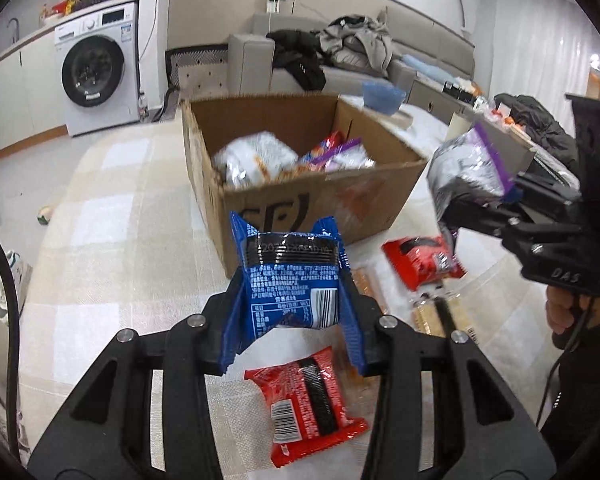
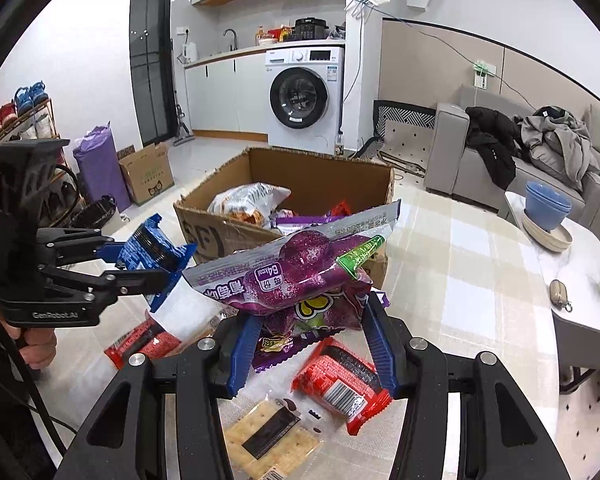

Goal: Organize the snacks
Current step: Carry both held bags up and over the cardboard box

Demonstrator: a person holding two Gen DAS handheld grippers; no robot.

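white washing machine (image 2: pixel 305 94), grey sofa (image 2: pixel 476 168) with heaped clothes (image 2: pixel 556 140), blue bowls (image 2: pixel 547 204)

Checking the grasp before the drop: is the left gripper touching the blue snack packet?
Touching. The left wrist view shows the left gripper with both blue pads pressed against the sides of the blue snack packet, lifted clear of the table.

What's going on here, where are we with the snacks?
A person holds both grippers above the table. The left gripper is shut on a blue snack packet, and the right gripper is shut on a purple snack bag. Both are lifted near the open cardboard box, which already holds several snacks. Two red packets and a cracker pack still lie on the table.
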